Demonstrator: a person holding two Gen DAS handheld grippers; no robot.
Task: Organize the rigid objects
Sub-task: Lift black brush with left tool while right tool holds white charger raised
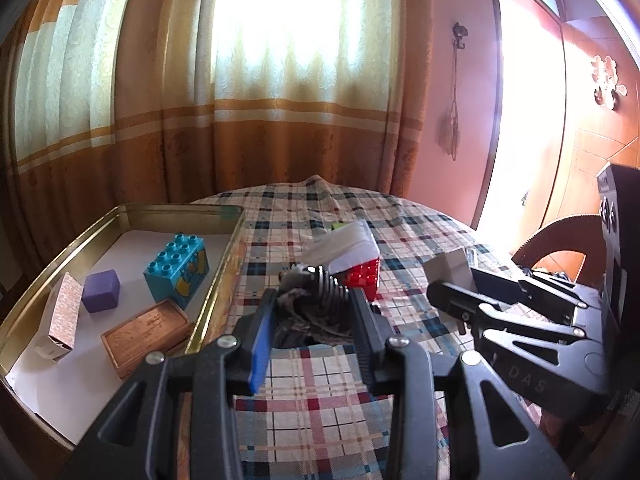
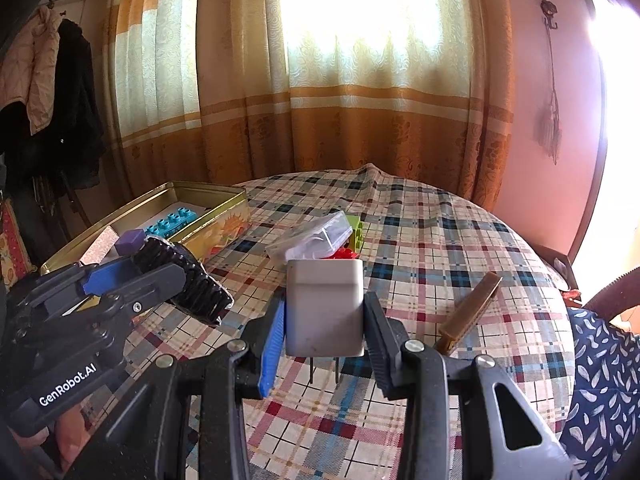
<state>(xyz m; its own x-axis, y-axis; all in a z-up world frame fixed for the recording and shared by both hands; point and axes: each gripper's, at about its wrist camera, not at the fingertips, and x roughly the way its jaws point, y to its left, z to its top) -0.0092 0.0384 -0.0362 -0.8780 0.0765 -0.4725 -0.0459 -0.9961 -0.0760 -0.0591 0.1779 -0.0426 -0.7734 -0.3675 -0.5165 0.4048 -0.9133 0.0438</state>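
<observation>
My left gripper is shut on a black toy tank with ribbed treads; in the right wrist view the tank is held above the cloth beside the gold tin. My right gripper is shut on a white plug adapter, prongs pointing down, lifted off the table. The gold tin at left holds a teal brick, a purple cube, a copper-coloured box and a patterned box. A red brick and a clear plastic case lie mid-table.
The round table wears a plaid cloth. A green brick sits behind the clear case. A brown flat bar lies right of my right gripper. Curtains hang behind. A chair back stands at the right edge.
</observation>
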